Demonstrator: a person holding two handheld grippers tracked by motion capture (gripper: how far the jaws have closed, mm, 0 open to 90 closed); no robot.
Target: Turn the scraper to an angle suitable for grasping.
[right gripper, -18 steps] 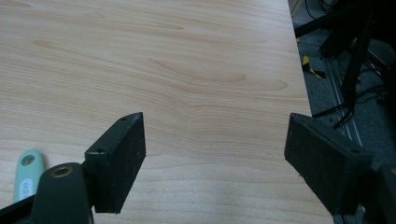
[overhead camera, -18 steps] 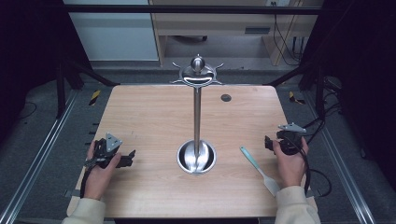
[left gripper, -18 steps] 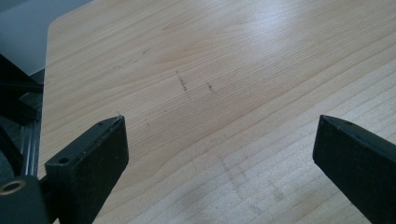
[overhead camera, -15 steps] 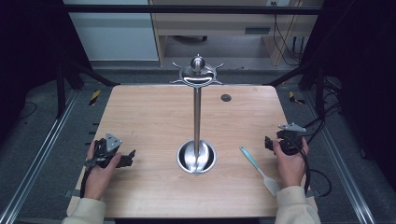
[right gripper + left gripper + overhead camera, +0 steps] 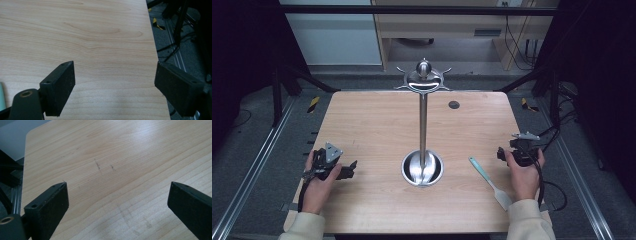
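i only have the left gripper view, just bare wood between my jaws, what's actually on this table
Observer: A tall metal stand rises from a round base at the table's middle.
Operator: anything to pick up
Observer: A spatula with a teal handle and a pale blade lies flat, right of the stand's base.
Operator: where's the other gripper
Observer: The right gripper sits at the table's right edge, just beyond the spatula, jaws wide apart and holding nothing.
Operator: and mine
Observer: The left gripper is near the left front edge, open, pointing toward the stand.
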